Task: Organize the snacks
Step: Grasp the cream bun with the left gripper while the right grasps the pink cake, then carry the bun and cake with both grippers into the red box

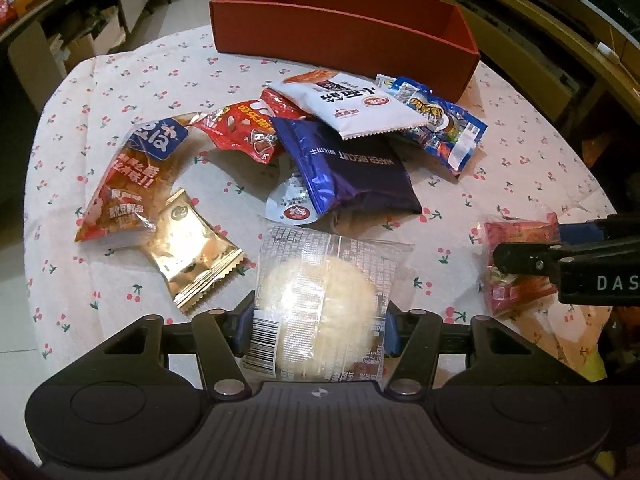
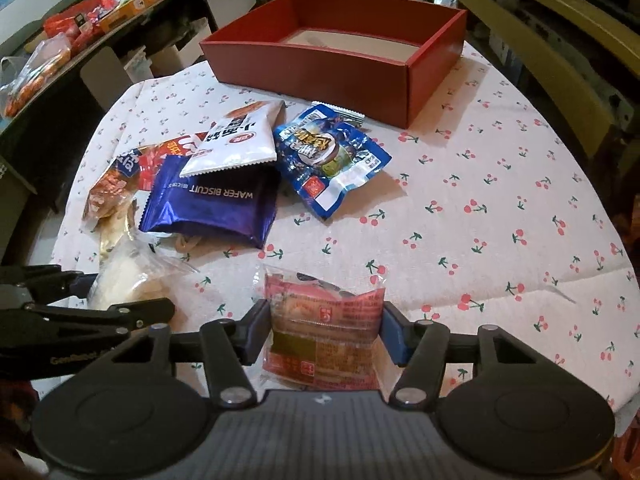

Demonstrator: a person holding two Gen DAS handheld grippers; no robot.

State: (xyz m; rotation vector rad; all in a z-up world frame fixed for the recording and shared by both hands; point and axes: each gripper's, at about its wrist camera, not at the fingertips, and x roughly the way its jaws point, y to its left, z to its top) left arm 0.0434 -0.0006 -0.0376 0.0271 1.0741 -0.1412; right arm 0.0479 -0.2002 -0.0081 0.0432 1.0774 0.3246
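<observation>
Snacks sprawl across the cherry-print tablecloth (image 2: pixel 480 208), left to right: orange packet (image 1: pixel 120 188), gold sachet (image 1: pixel 192 252), purple wafer biscuit bag (image 1: pixel 352 172), white pouch (image 1: pixel 356 106), blue packet (image 1: pixel 440 124); behind them the red box (image 2: pixel 332 60) sits open, no snack visible inside; left gripper (image 1: pixel 320 324) is clamped on the clear-wrapped round pastry (image 1: pixel 320 304); at right, right gripper (image 2: pixel 324 332) squeezes the red-wrapped snack (image 2: pixel 324 320), both near the table's front edge.

One red box (image 1: pixel 344 36) stands on one cherry-print tablecloth (image 2: pixel 480 220). Nine snack packets show: seven loose in a pile (image 1: pixel 352 172), one clear-wrapped pastry (image 1: pixel 320 300) and one red-wrapped cake (image 2: pixel 324 320). Two grippers are in view.
</observation>
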